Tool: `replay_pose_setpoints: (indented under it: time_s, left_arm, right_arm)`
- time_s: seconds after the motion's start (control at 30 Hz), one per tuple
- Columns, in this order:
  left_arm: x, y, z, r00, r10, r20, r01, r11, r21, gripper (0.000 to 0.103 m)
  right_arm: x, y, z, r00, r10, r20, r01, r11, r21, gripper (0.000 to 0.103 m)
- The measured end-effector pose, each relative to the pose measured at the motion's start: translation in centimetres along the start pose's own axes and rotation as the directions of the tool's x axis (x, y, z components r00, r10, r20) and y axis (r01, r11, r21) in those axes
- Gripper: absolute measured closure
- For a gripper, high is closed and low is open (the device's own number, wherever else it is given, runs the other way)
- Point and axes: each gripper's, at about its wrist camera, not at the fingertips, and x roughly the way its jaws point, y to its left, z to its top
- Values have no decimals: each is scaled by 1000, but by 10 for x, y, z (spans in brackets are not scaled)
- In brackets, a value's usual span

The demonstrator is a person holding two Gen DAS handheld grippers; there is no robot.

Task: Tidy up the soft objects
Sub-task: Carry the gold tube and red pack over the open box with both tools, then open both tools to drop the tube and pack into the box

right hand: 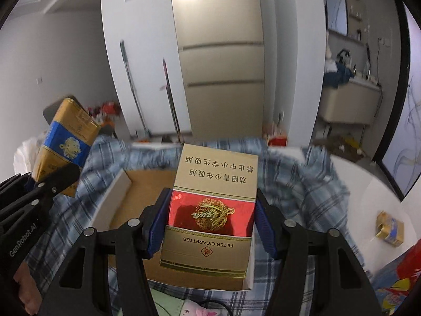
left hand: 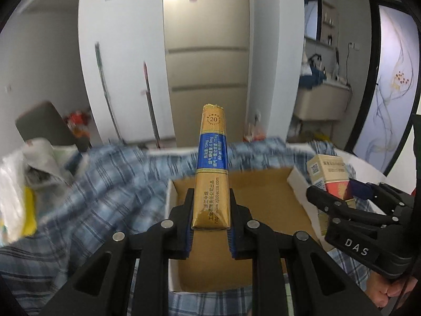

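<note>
My left gripper is shut on a gold and blue cigarette pack, held edge-on above an open cardboard box. My right gripper is shut on a red and gold cigarette pack, held above the same box. Each gripper shows in the other's view: the right gripper with its pack at the right, the left gripper with its pack at the left. The box lies on a blue plaid cloth.
A small gold and blue pack lies on the white table at the right. Crumpled bags and paper sit at the left. A pink soft item and red patterned fabric lie near the front edge.
</note>
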Motion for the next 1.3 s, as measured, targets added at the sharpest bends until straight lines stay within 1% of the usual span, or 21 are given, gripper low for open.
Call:
replay_pose_setpoints:
  time_s: [0.1, 0.23, 0.37, 0.53, 0.57, 0.6, 0.63, 0.67, 0.73, 0.8, 0.93, 1.1, 1.17, 1.3]
  left_arm:
    - [20, -3, -9, 997, -14, -71, 15, 1000, 10, 82]
    - [36, -11, -18, 992, -17, -123, 21, 999, 29, 82]
    - [44, -11, -24, 988, -19, -153, 22, 1000, 18, 82]
    - [48, -3, -24, 987, -15, -158, 13, 1000, -9, 80]
    - [49, -2, -23, 987, -11, -161, 9, 1000, -13, 73]
    - [50, -1, -23, 986, -6, -165, 4, 1000, -13, 60]
    - [50, 0, -23, 988, -2, -158, 0, 1000, -15, 51]
    - [48, 0, -23, 989, 10, -145, -12, 1000, -17, 38]
    - [44, -2, -22, 992, 19, -121, -20, 1000, -5, 38]
    - [42, -3, -21, 994, 16, -109, -15, 1000, 4, 36]
    - [32, 1, -18, 998, -14, -64, 12, 1000, -27, 35]
    - [13, 3, -10, 1000, 2, 1, -2, 999, -41, 35]
    - [5, 2, -6, 1000, 3, 16, -3, 999, -36, 36]
    - [-23, 0, 7, 998, -4, 68, 6, 1000, -29, 36]
  right_arm:
    - [17, -1, -7, 998, 1, -59, -1, 1000, -3, 44]
    - [34, -1, -16, 993, 3, -121, -4, 1000, -12, 44]
    - [41, -1, -21, 988, 9, -153, -11, 1000, -17, 44]
    - [47, 1, -25, 985, 13, -173, -16, 1000, -18, 44]
    - [48, 1, -26, 984, 12, -178, -16, 1000, -19, 44]
    - [49, 1, -28, 983, 12, -183, -16, 1000, -19, 44]
    - [51, 2, -28, 982, 12, -188, -16, 1000, -17, 44]
    - [52, 1, -27, 981, 14, -192, -17, 1000, -16, 43]
    - [52, 1, -27, 981, 11, -195, -14, 1000, -13, 37]
    - [52, 1, -27, 982, 4, -186, -7, 1000, -15, 35]
    - [49, 0, -24, 985, 1, -175, -2, 1000, -7, 35]
    - [44, -3, -19, 988, -4, -155, 4, 1000, 0, 35]
    - [41, -4, -17, 989, -5, -148, 6, 1000, 3, 35]
    - [26, -4, -7, 993, -11, -114, 12, 1000, 5, 35]
